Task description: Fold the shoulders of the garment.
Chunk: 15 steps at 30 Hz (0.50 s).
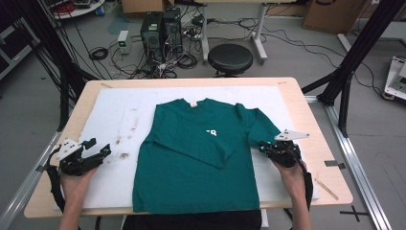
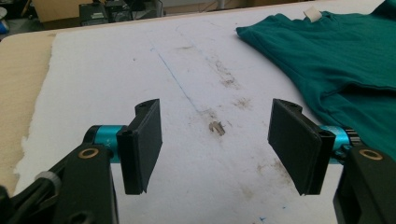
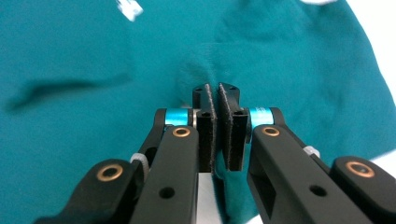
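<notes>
Green T-shirt [image 1: 196, 158] lies flat on the white sheet [image 1: 115, 115] covering the table [image 1: 306, 115], collar away from the person, its left sleeve folded inward across the chest; right gripper [image 1: 263, 146] sits at the shirt's right sleeve, jaws clenched on a pinch of the sleeve fabric [image 3: 205, 74], cloth bunched between the pads; left gripper [image 1: 106, 152] rests on the stained sheet just left of the shirt, apart from it, jaws spread wide with nothing between them; left hand [image 1: 76, 184] and right hand [image 1: 293, 175] hold the grippers from the near edge.
</notes>
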Motion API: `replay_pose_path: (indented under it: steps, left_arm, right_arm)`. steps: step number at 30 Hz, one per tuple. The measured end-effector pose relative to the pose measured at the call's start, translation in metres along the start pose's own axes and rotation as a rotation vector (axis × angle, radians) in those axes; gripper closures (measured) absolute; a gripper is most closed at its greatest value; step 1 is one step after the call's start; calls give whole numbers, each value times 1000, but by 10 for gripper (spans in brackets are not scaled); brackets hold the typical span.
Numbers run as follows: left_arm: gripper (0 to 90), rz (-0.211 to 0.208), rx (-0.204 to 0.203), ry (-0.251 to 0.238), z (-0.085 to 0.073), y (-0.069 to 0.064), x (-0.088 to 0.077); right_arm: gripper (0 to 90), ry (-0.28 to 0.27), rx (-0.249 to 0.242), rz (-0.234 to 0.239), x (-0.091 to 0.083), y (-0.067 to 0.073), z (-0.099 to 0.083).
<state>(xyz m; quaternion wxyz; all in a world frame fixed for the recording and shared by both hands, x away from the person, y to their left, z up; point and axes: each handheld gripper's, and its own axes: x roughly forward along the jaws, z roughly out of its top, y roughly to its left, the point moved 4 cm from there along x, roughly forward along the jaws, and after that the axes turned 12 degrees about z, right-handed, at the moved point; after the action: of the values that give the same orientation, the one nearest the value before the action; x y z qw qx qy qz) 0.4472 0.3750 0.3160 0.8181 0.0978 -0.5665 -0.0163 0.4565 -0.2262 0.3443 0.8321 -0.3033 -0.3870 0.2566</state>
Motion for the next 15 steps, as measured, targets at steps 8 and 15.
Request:
replay_pose_path:
  steps: [8,15]
  left_arm:
    - [350,1,3,-1,0,0,0]
    - [349,3,6,-2,0,-1,0]
  right_arm:
    - [868,-39,-56,75,11,43,33]
    - [867,-31,-93,109,44,84,56]
